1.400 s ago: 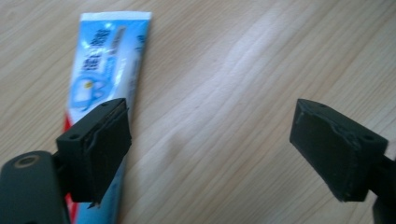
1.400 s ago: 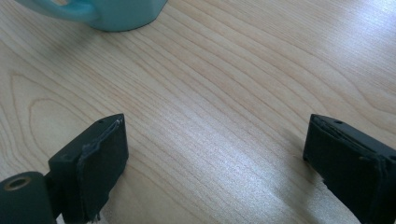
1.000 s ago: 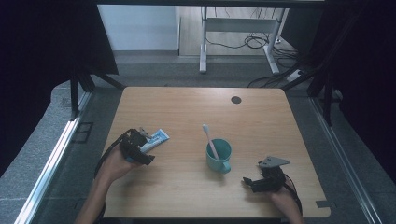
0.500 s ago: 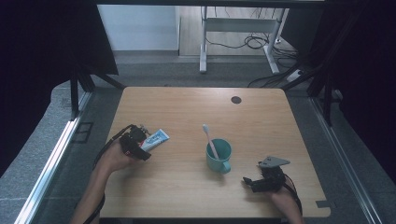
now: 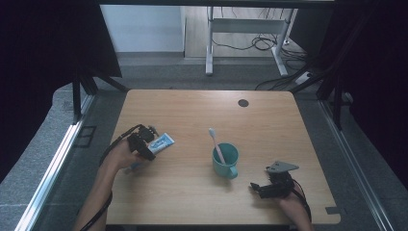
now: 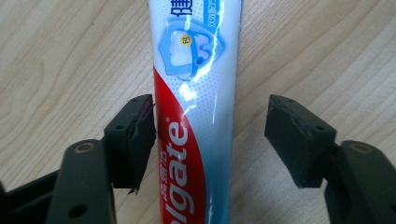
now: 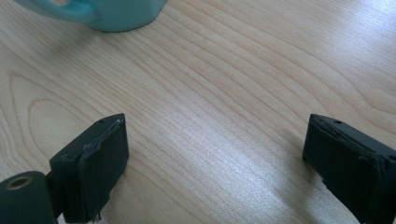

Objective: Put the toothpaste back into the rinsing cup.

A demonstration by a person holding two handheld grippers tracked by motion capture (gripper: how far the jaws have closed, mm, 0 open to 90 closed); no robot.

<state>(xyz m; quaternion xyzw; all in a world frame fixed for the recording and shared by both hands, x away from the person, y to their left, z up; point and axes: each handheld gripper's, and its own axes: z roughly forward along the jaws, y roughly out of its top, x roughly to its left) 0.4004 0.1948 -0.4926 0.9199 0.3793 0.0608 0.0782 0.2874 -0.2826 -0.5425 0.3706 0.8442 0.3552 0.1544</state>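
Glossy toothpaste tube [image 6: 196,112] lies on wooden surface [image 5: 269,120], left of teal mug [image 5: 225,159], between left gripper [image 5: 144,143] jaws, one touching, other apart. We fear uneven closing skews it. Right gripper [image 7: 215,163] jaws wide, empty.

A wooden table [image 5: 192,106] bears a toothpaste tube [image 5: 161,143] and teal mug [image 5: 226,161].

toothpaste tube [image 6: 196,107] flat on table [image 6: 65,51] | fingers [image 6: 133,140] apart, one maybe touching
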